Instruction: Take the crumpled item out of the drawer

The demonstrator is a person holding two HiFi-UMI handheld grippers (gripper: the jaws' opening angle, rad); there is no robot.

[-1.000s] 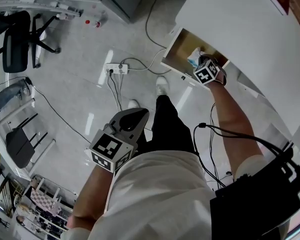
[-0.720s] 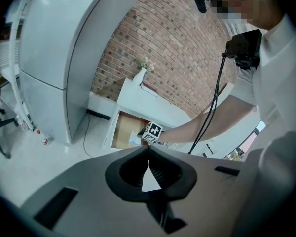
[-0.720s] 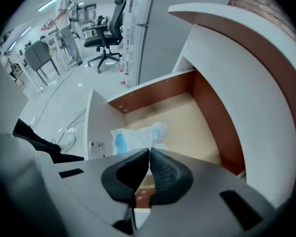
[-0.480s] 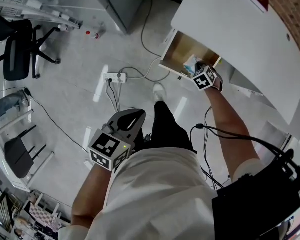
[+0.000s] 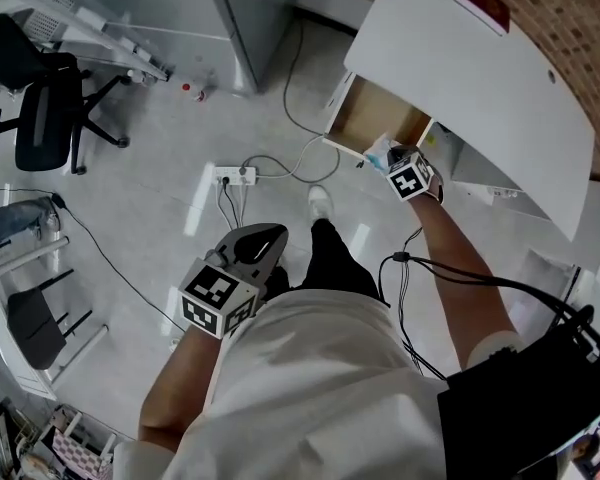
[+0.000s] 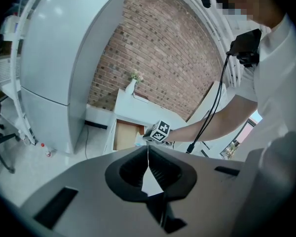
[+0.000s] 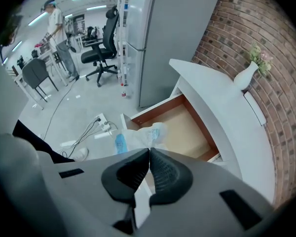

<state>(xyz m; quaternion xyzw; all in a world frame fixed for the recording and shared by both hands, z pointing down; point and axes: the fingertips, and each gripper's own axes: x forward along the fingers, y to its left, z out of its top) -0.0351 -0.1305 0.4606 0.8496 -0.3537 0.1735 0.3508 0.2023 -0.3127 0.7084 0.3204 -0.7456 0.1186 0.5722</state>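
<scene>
Right gripper (image 5: 388, 158): clamped on the crumpled item (image 7: 149, 131), above the drawer (image 5: 375, 118) front edge.
Left gripper (image 5: 265, 236): closed, empty, at the person's side.
Progress: item apparently almost clear; carrying it away remains.

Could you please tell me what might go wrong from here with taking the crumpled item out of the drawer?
1. The right gripper pinches only an edge of the crumpled item at its jaw tips; it could slip free and drop.
2. The item hangs close to the drawer rim and might snag there.
3. A power strip and cables lie near the person's shoe; stepping back risks a trip.
</scene>
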